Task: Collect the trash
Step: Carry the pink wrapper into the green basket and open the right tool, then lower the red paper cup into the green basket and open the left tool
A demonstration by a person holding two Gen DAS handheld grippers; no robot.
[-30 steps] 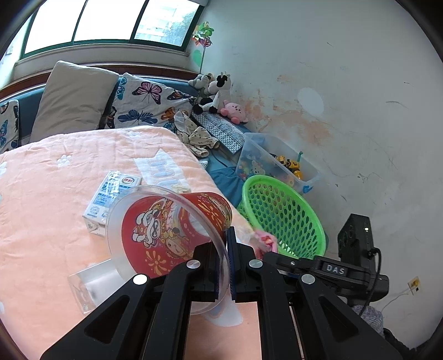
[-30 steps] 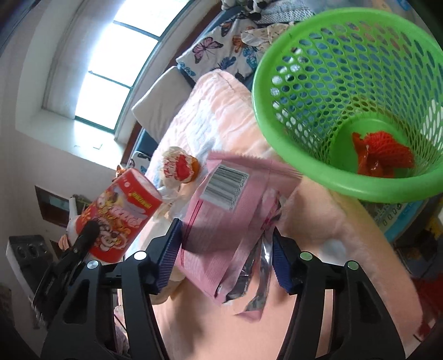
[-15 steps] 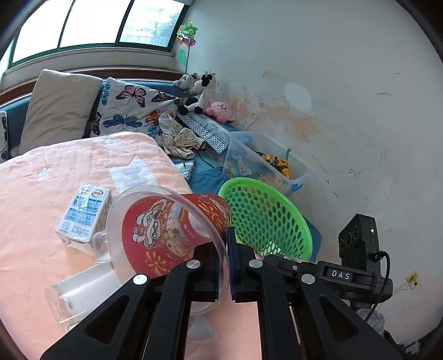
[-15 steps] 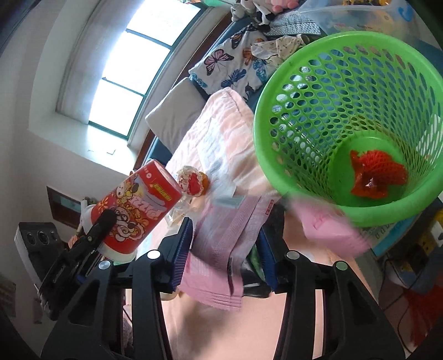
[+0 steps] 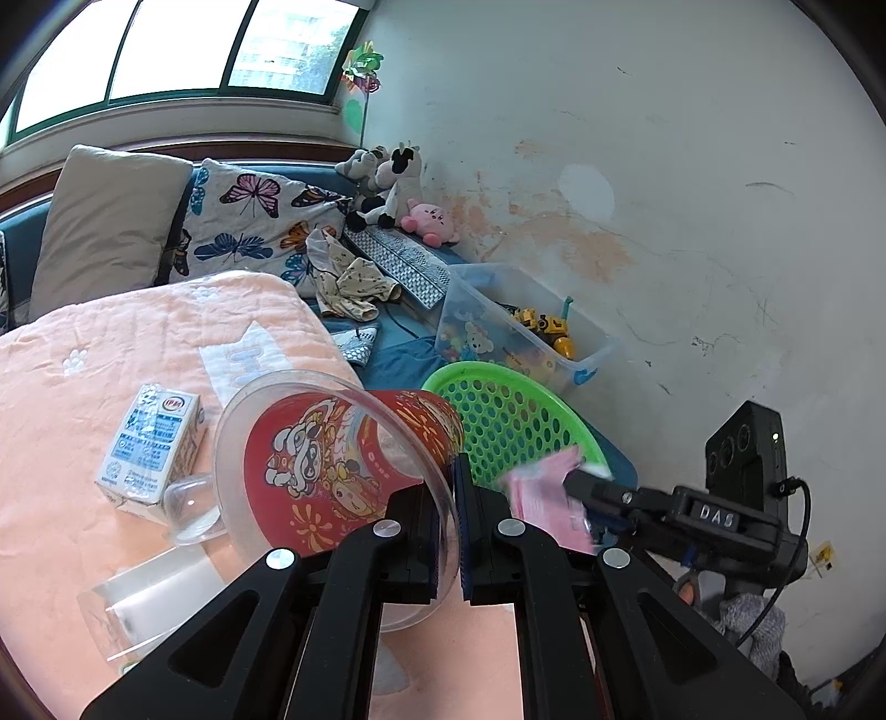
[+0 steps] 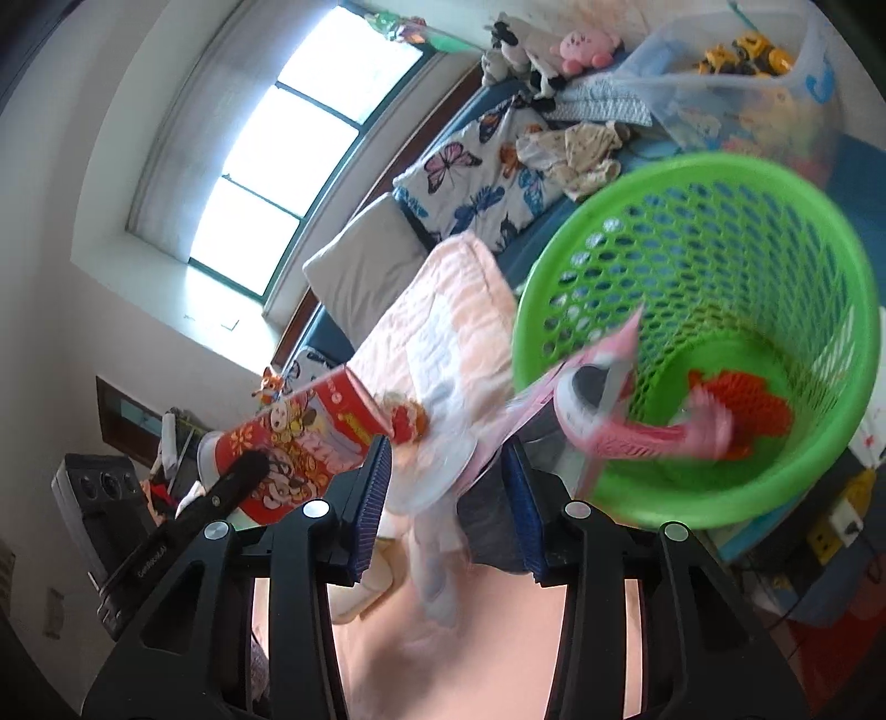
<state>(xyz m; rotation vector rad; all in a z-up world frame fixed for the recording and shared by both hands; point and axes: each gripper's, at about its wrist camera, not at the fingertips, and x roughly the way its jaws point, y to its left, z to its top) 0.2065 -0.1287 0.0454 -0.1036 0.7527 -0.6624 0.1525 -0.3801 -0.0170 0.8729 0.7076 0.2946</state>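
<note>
From my left wrist view I see a bed [image 5: 99, 343] under a soft peach quilted blanket, with a plain beige pillow [image 5: 105, 221] and a butterfly-print cushion [image 5: 260, 227] at its head below a wide window [image 5: 183, 50]. On the blanket, toward the bed's right edge, lies a small blue-and-white milk carton [image 5: 152, 448]; its print is too small for me to read. Near the foot lies a flat clear plastic bag [image 5: 144, 603]. My left gripper [image 5: 449, 531] has its fingers closed almost together on the thin clear plastic lid rim of a red cartoon-printed snack tub [image 5: 343, 471], held tilted above the blanket. Just past the bed's right edge stands a round green mesh basket [image 5: 515, 421] of perforated plastic, with a clear toy bin [image 5: 520, 338] behind it against a stained white wall [image 5: 664, 166], and plush toys [image 5: 398, 194] in the corner. Through the right wrist view, my right gripper [image 6: 451, 504] has its fingers parted wide; a pink foil wrapper [image 6: 614, 410], motion-blurred, hangs between them and over the basket's near rim, and I cannot tell whether either pad touches it. A crumpled red wrapper [image 6: 747, 410] lies on the basket floor. The body of the right gripper reads "DAS" in the left view.
</note>
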